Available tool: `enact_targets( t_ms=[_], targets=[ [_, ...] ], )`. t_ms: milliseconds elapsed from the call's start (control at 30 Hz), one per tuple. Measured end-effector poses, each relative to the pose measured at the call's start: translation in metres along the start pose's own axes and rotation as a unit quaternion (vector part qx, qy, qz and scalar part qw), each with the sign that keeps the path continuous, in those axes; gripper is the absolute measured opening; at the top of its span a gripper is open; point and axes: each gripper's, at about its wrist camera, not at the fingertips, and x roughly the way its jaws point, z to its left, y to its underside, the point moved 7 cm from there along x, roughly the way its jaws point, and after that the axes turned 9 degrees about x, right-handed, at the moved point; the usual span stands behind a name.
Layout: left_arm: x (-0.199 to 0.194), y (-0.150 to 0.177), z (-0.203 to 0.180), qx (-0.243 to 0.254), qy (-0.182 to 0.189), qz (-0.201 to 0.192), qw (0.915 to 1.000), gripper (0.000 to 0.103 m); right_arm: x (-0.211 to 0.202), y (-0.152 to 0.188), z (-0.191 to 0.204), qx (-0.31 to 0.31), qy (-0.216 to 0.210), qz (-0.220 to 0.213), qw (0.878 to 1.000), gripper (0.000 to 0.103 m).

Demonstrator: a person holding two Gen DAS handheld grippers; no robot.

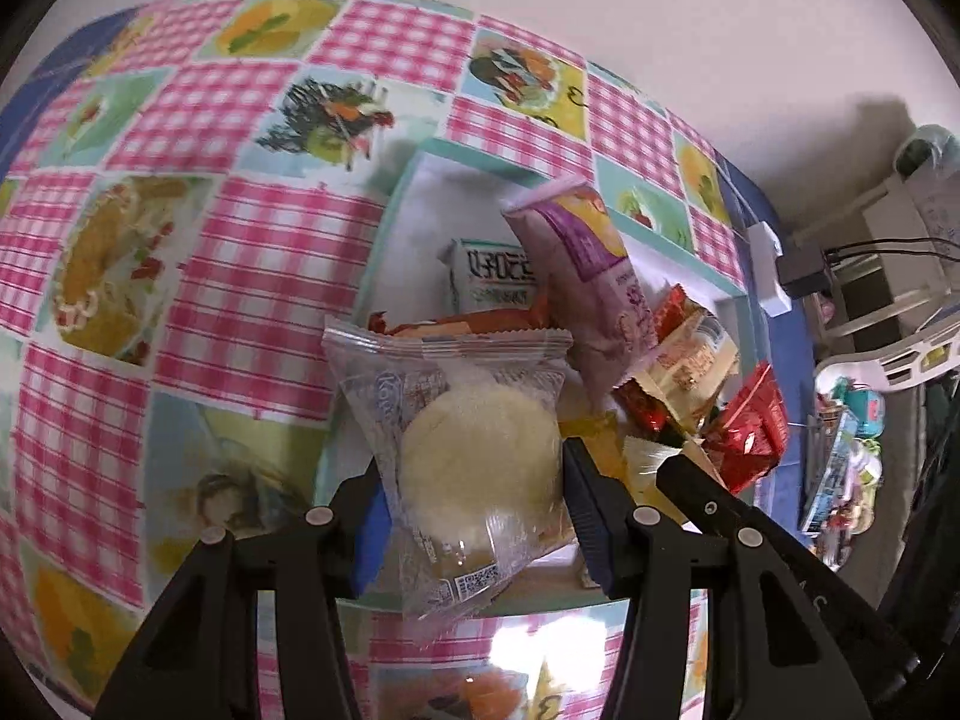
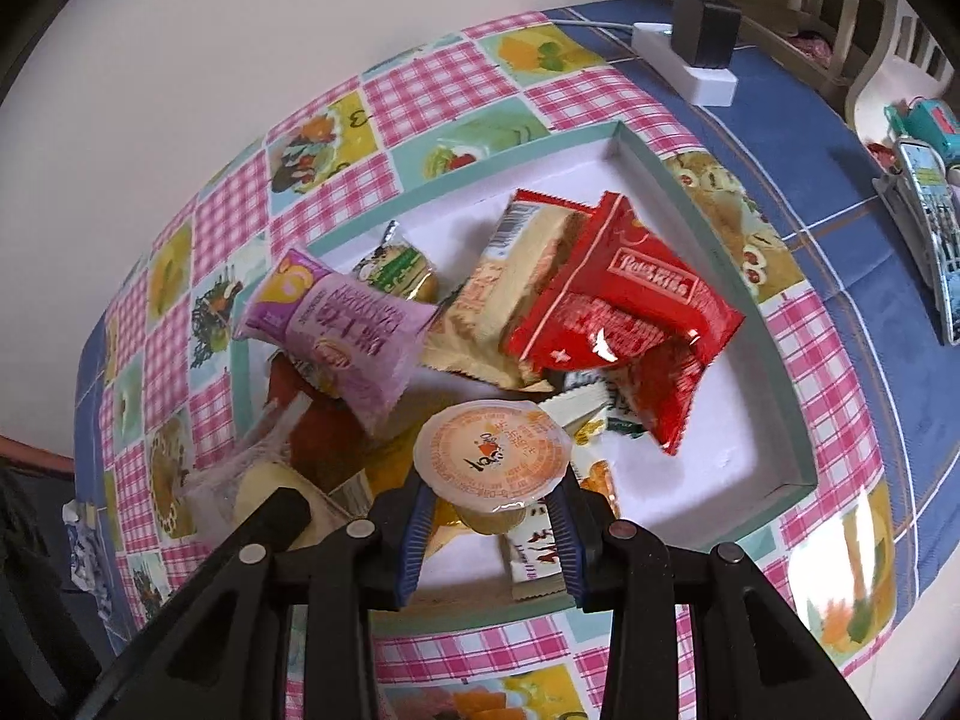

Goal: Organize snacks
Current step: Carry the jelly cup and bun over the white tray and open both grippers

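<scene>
Two snacks are in hand at once, both low in their frames above the near end of the tray (image 2: 714,252). At lower centre of the left wrist view, the left gripper (image 1: 474,510) is clenched on a clear-wrapped round cake (image 1: 474,468), its blue pads pressing the wrapper on either side of the pale disc. That cake looks soft and light; the film is slick and crinkly, so I judge a hold across the cake's body safer than one on the loose crimped edge, and a hard squeeze would likely crush it. At lower centre of the right wrist view, the right gripper (image 2: 489,516) grasps a jelly cup (image 2: 492,456) just under its wide foil lid. The cup seems stiff but smooth, and the lid rim should stop it sliding down; I would avoid pressing the foil itself.

Farther up, toward mid-frame, the tray holds a loose heap: a purple packet (image 2: 342,330) leaning at left, a tan wafer pack (image 2: 498,306) and a red foil bag (image 2: 624,312) beyond. These look puffy, light and slippery. The tray sits on a checked cloth on the desk (image 2: 798,138), with a white power strip (image 2: 690,60) at upper right.
</scene>
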Motion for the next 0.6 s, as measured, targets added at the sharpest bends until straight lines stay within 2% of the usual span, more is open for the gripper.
enact_targets(
  t_ms=[100, 333, 467, 600],
  targets=[
    [0.006, -0.002, 0.000, -0.011, 0.018, 0.003, 0.9998, 0.055, 0.003, -0.002, -0.003, 0.006, 0.001, 0.003, 1.000, 0.039],
    [0.006, -0.006, -0.002, -0.015, 0.022, 0.003, 0.9996, 0.056, 0.013, -0.001, -0.007, 0.010, 0.005, 0.015, 1.000, 0.039],
    [0.001, -0.009, 0.001, -0.023, 0.024, -0.001, 0.9994, 0.067, 0.007, -0.002, -0.004, 0.010, -0.010, 0.010, 1.000, 0.039],
    [-0.014, -0.013, 0.004, -0.026, 0.031, -0.016, 0.9991, 0.069, -0.004, -0.007, 0.000, 0.007, -0.024, -0.006, 1.000, 0.048]
  ],
)
